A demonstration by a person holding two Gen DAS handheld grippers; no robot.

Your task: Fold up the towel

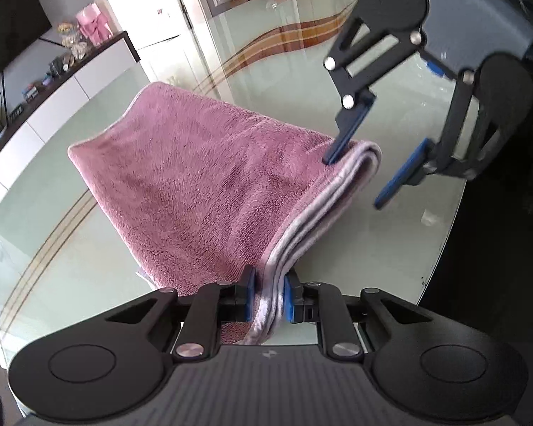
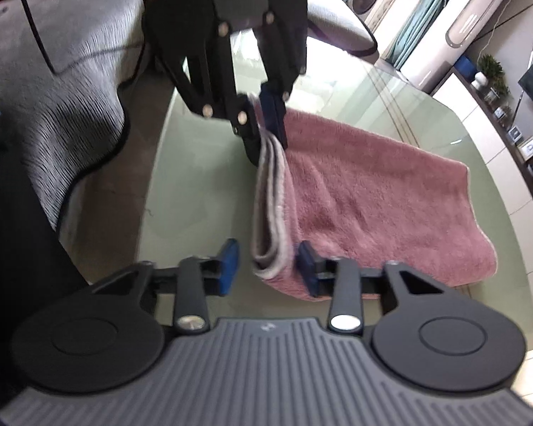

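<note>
Folded pink towel (image 1: 202,191) on the glass surface (image 1: 373,248), left hand-held gripper (image 1: 269,298) clamped on its near layered corner at 6 o'clock, right hand-held gripper (image 2: 268,269) open, straddling the other corner without pinching.

towel (image 1: 202,191): 1 | grippers: 2 — left gripper (image 1: 269,294), right gripper (image 2: 268,269) | table (image 1: 391,241): 1
</note>
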